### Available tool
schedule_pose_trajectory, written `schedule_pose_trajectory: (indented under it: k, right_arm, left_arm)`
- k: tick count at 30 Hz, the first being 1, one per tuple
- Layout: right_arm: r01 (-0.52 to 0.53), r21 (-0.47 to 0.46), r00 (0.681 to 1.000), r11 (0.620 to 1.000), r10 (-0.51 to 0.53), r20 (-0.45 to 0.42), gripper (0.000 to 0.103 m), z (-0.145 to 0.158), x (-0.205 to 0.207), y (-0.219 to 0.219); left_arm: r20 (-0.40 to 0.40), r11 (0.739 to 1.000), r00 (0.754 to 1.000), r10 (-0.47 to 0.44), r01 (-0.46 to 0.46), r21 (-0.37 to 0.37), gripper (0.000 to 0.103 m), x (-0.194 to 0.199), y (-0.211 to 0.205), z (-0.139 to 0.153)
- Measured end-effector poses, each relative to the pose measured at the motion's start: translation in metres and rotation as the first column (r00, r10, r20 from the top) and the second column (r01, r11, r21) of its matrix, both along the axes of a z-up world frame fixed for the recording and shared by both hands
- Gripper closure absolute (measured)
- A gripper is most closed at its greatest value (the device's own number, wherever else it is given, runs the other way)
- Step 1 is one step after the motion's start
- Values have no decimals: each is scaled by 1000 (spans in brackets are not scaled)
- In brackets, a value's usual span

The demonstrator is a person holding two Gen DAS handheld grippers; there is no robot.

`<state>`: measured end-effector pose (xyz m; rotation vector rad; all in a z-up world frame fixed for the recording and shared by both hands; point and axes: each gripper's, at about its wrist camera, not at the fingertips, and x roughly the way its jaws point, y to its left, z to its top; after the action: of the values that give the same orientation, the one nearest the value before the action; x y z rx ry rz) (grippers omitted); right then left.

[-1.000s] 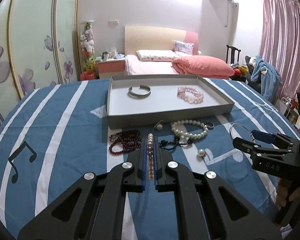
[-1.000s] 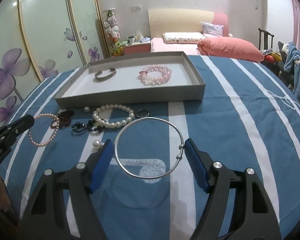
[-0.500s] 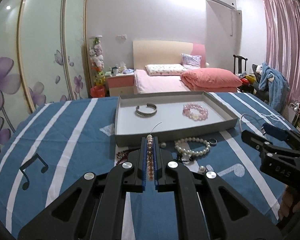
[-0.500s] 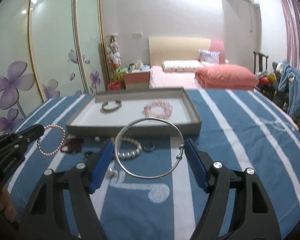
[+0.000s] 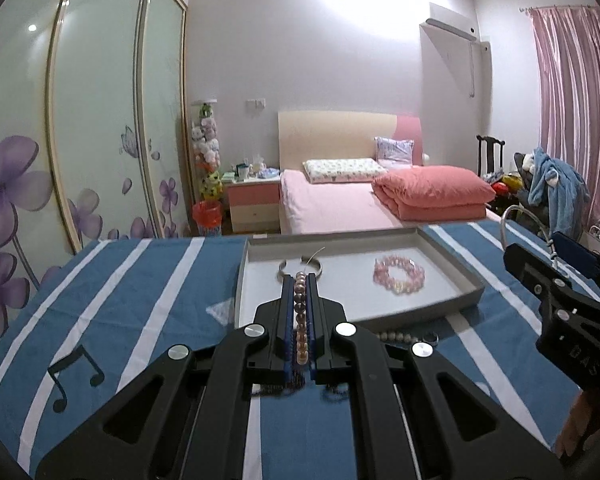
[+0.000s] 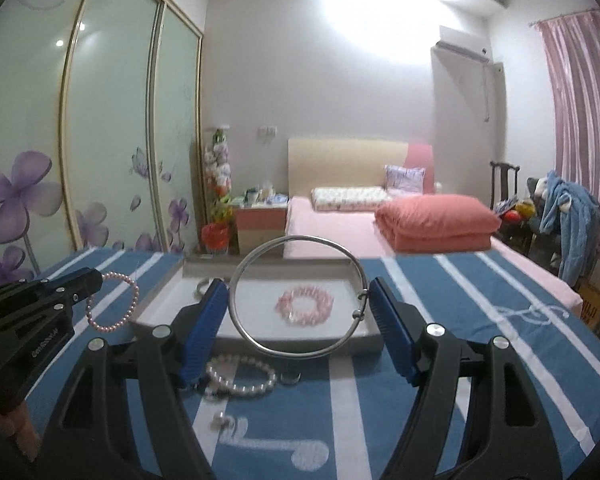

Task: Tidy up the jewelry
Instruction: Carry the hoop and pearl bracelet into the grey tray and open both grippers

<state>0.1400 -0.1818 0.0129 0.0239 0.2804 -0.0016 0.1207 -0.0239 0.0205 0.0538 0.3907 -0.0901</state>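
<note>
Left to right. The left claw is closed tight on a pink pearl bracelet, whose loop hangs free past the claw tips. A second ago this bracelet sat low over the striped surface, beside the loose pieces; it is now raised, in line with the near wall of the grey tray.

Centre: the tray already holds a silver cuff and a pink crystal bracelet. A white pearl bracelet and a small ring remain on the surface in front of it.

Right: the right claw grips a thin silver bangle across its width, jaws held wide by it. This too has risen off the surface.

Judgement: both pieces are lifted clear and appear headed for the tray; release is not yet due.
</note>
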Motion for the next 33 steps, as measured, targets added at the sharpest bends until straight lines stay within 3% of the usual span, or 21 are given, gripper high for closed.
schedule_pose_trajectory:
  k: [7, 18, 27, 33]
  right_arm:
    - [18, -12, 998, 1000, -18, 65, 32, 9, 14, -1]
    - [30, -7, 997, 1000, -30, 77, 32, 8, 57, -7]
    - [41, 6, 999, 999, -41, 30, 32, -6, 102, -9]
    - [23, 10, 997, 1000, -22, -69, 32, -26, 144, -7]
  left_arm:
    - [35, 1000, 999, -2, 3, -11, 97, 16, -4, 8]
    - [27, 1000, 1000, -4, 4, -20, 97, 52, -7, 4]
    - [6, 1000, 1000, -11, 11, -29, 97, 87, -8, -4]
    - [-54, 999, 998, -27, 25, -41, 97, 113, -11, -21]
